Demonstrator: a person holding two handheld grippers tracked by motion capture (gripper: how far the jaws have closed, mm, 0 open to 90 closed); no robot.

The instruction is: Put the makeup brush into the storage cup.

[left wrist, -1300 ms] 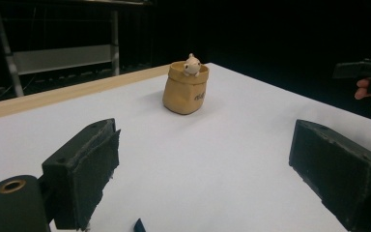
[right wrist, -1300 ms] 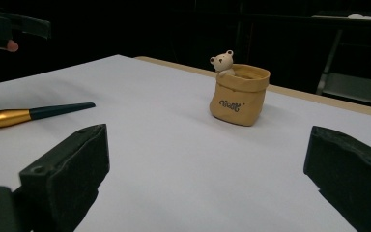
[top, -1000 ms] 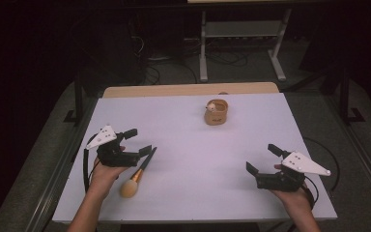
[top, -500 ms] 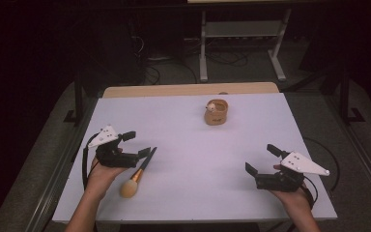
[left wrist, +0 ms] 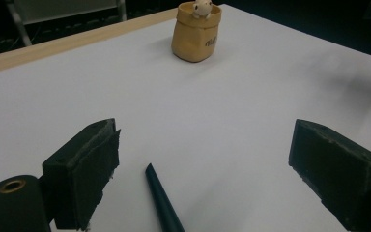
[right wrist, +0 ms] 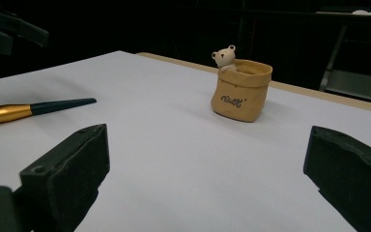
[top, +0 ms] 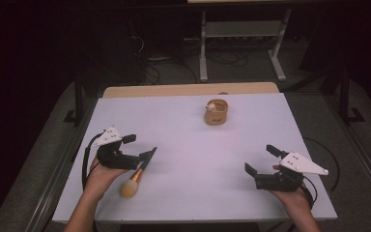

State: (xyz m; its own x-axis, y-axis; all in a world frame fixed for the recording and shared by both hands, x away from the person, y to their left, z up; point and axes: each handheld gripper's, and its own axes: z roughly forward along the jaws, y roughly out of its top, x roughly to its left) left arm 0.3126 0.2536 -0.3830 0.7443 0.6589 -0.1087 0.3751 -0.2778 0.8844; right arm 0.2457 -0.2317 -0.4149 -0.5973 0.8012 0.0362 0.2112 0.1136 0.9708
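White table (top: 183, 121) carries a tan bear pouch (top: 216, 112) near its far edge. By the left gripper (top: 135, 153), jaws apart, lies a makeup brush (top: 136, 175); the right gripper (top: 261, 162) hovers with jaws apart.

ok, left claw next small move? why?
Probably ease the left claw down and forward to straddle the brush handle, then close. Its jaws stand open, and the dark handle tip lies on the table between them, ungripped. The right claw is open too, away from the brush.
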